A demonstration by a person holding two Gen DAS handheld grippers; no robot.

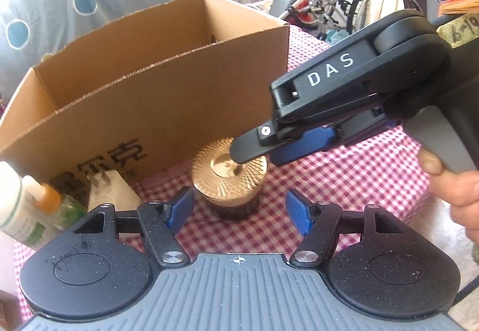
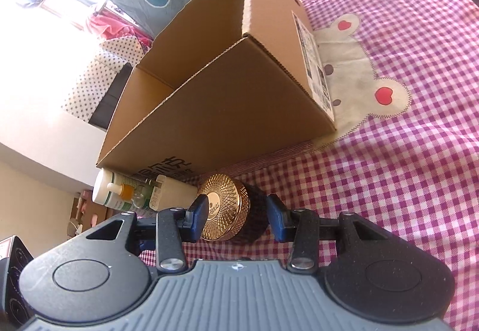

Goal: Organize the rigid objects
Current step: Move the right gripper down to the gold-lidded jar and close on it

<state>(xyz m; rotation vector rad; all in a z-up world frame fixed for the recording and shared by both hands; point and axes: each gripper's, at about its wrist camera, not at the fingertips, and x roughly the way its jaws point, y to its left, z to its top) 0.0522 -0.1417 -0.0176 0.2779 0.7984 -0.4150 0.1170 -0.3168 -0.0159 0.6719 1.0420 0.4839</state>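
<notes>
Surface (image 2: 419,151): covered in pink-and-white checked cloth, a cream animal-face patch sewn in beside the box.

Cardboard box (image 1: 143,109): open-topped and upright on the cloth, printed characters on the near wall, a shipping label on the end wall seen from the right wrist view. Its inside floor is not visible.

Right gripper (image 1: 257,151): reaches in from the right in the left wrist view, held by a hand (image 1: 449,181) on its grey handle. Its jaws straddle the jar (image 2: 230,214), one on top of the lid and one at the side. The upper blue pad looks against the gold lid, while a sliver of gap shows at the other pad; cannot tell whether it is actually clamped.

Left gripper (image 1: 238,209): jaws apart, nothing between the pads; the jar stands just beyond them.

Jar: dark body, ribbed gold lid, upright on the cloth just in front of the box's near wall.

White bottle (image 1: 15,205), a smaller orange-collared bottle (image 1: 45,196) and a white block (image 1: 110,190): clustered left of the jar, by the box wall.
</notes>
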